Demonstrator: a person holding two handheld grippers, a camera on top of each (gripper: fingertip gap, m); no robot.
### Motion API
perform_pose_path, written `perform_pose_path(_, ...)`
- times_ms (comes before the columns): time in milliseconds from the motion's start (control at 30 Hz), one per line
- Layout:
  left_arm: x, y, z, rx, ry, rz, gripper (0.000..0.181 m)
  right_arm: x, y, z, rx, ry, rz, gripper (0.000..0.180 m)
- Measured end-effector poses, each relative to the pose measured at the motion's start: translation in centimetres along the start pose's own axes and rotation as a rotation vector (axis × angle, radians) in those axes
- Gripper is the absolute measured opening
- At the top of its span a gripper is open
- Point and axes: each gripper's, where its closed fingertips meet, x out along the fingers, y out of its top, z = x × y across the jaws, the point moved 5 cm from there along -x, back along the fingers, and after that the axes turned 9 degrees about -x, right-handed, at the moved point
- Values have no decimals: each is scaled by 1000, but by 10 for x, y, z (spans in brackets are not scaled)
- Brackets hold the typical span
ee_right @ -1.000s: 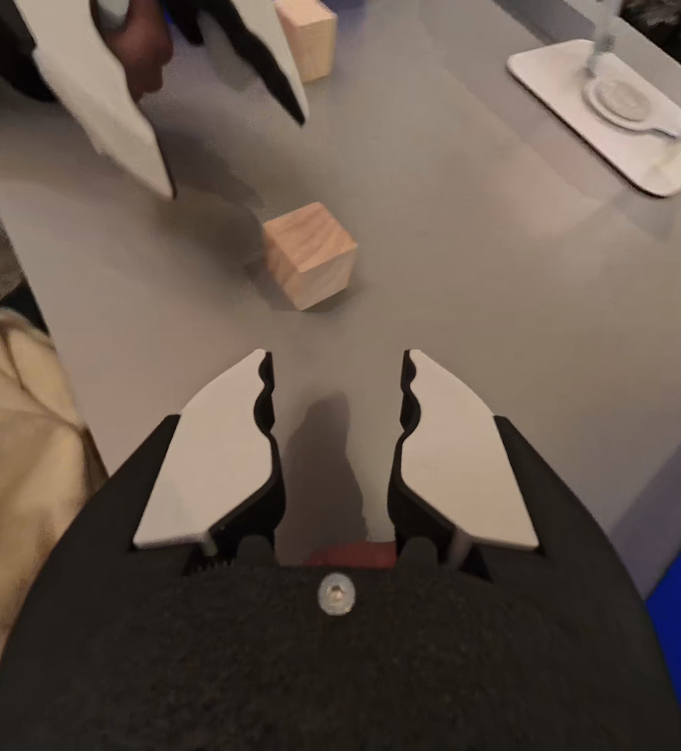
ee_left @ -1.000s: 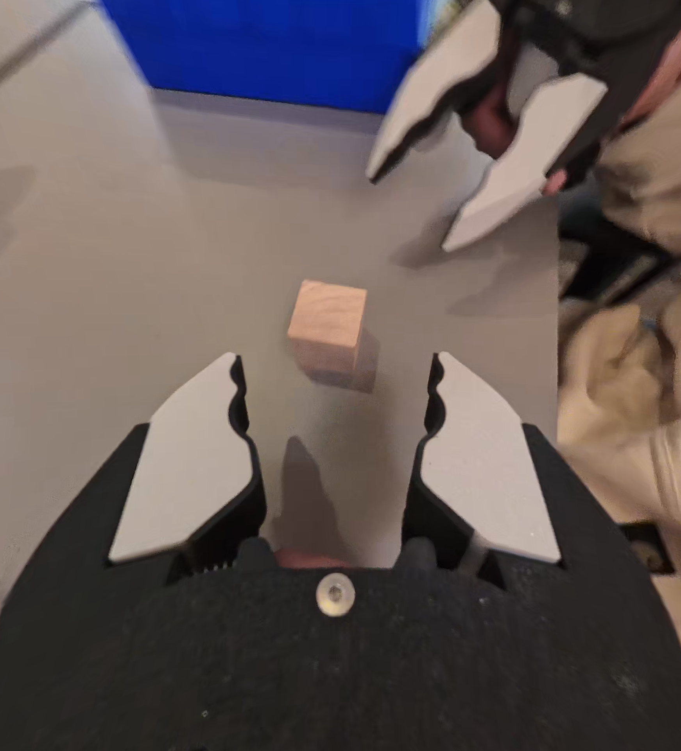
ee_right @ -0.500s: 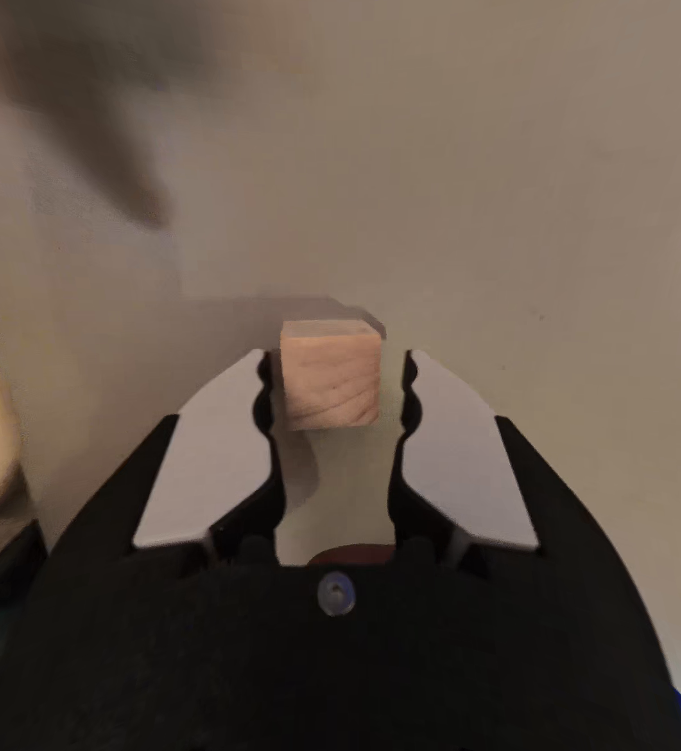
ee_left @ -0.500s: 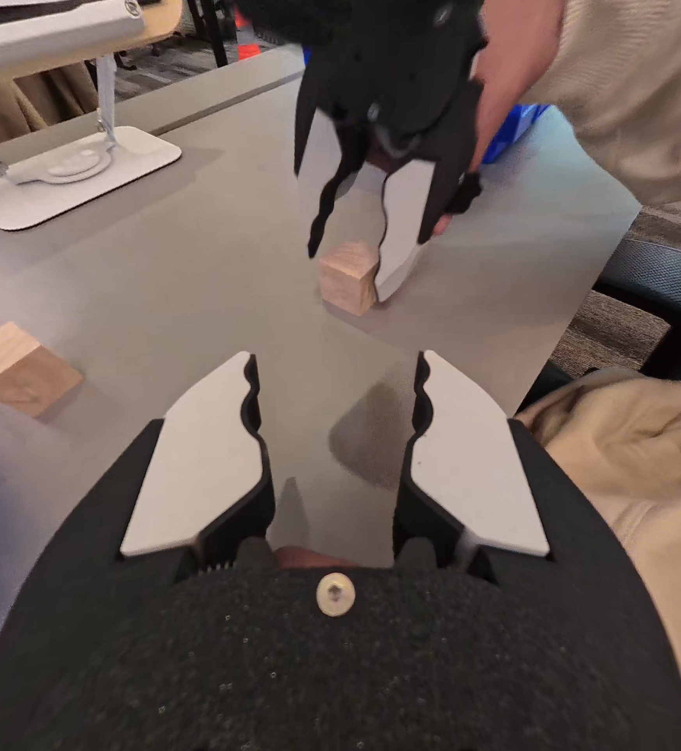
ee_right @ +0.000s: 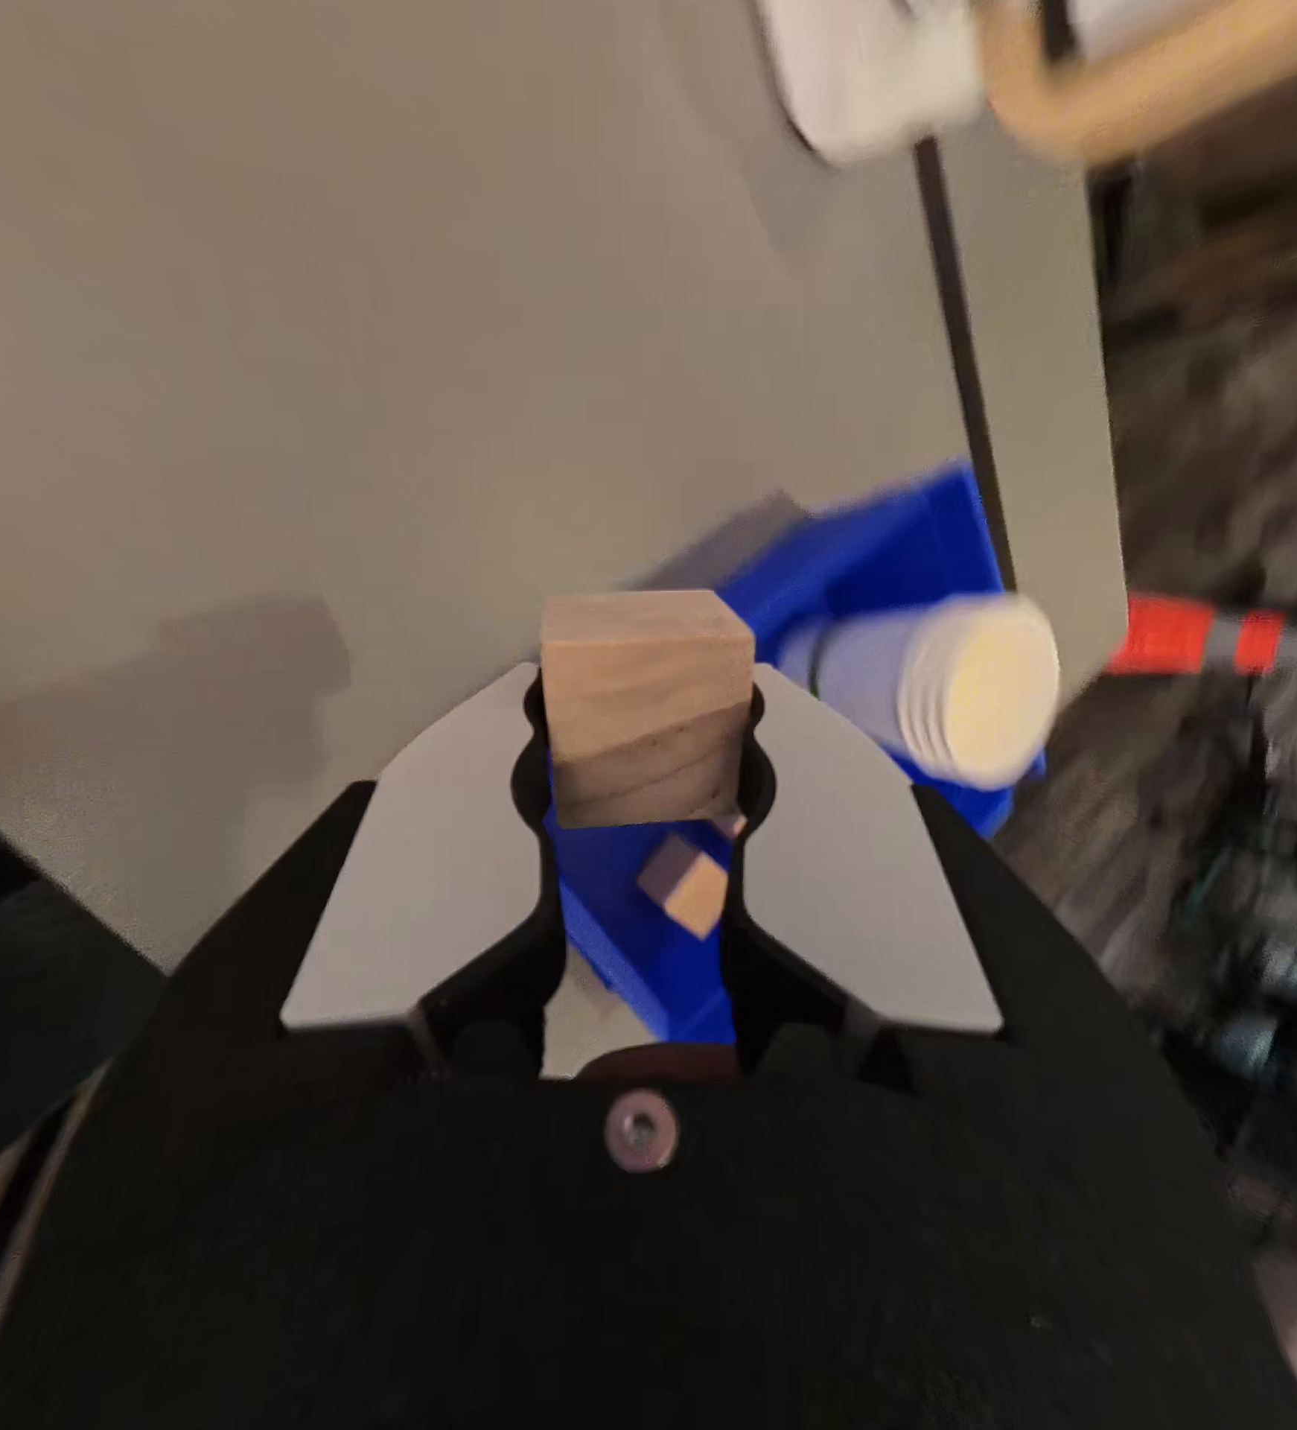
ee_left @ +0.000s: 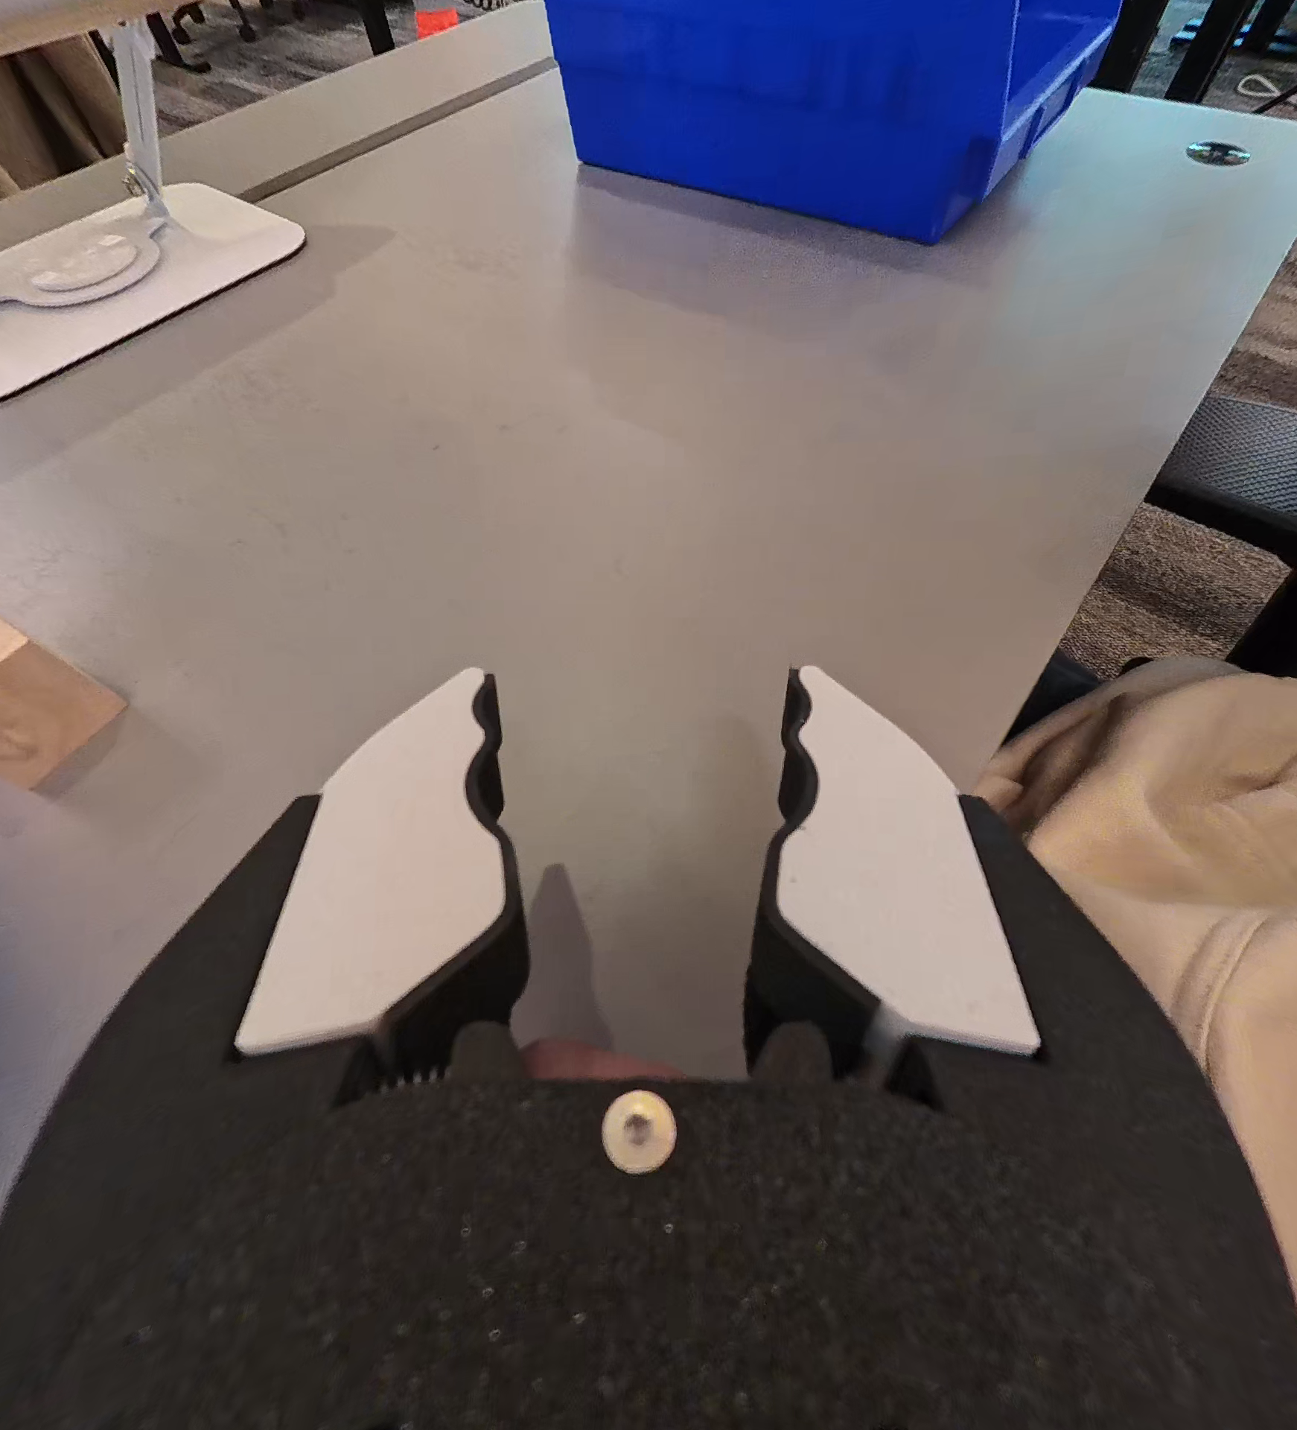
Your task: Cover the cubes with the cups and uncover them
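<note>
My right gripper (ee_right: 644, 700) is shut on a wooden cube (ee_right: 645, 708) and holds it in the air above a blue bin (ee_right: 873, 588). Inside the bin lie a stack of white cups (ee_right: 932, 689) on its side and another wooden cube (ee_right: 688, 890). My left gripper (ee_left: 639, 685) is open and empty, low over the grey table (ee_left: 552, 464). A second wooden cube (ee_left: 7, 700) sits on the table at the far left of the left wrist view. The blue bin also shows in the left wrist view (ee_left: 808, 100) at the back of the table.
A white stand base (ee_left: 104, 286) sits at the back left of the table. A beige garment (ee_left: 1210, 890) lies off the table's right edge beside a black chair (ee_left: 1280, 480). The right wrist view is blurred by motion.
My right gripper closed on the cube it straddled, lifted it off the table and carried it over the blue bin. It has left the left wrist view, where the middle cube is gone.
</note>
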Motion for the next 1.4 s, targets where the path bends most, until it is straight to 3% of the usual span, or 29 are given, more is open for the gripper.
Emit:
perform_pose_path(33, 1, 0, 0, -1, -2, -2, 70, 5, -23, 17, 130, -26, -50, 46)
perform_pose_path(133, 3, -1, 2, 4, -8, -11, 70, 47, -78, 40, 563, 50, -169, 45)
perform_pose_path(233, 6, -5, 2, 6, -6, -34, 70, 98, -100, 40, 736, 164, -183, 46)
perform_pose_path(467, 5, -8, 0, -2, 6, -45, 70, 172, -120, 28, 826, 299, -296, 46)
perform_pose_path(733, 7, -10, 0, -8, -3, -61, 71, 179, -124, 24, 804, 309, -285, 46)
perform_pose_path(833, 8, -12, 2, 13, 8, -69, 72, 164, -122, 31, 799, 263, -228, 64)
perform_pose_path(933, 6, -10, -2, 18, 46, -59, 72, 115, -114, 41, 807, 105, -93, 66)
perform_pose_path(1033, 6, -9, -15, -14, 138, -59, 72, 48, -65, 30, 730, -73, 281, 65)
perform_pose_path(1133, 6, -13, -39, -108, 292, -75, 71, 0, 16, -46, 561, 166, 798, 59)
perform_pose_path(1233, 1, -12, -57, -214, 399, -51, 72, 6, 69, -133, 514, 424, 1014, 60)
perform_pose_path(1400, -6, -5, -84, -337, 532, -35, 75, 48, 90, -212, 326, 457, 936, 59)
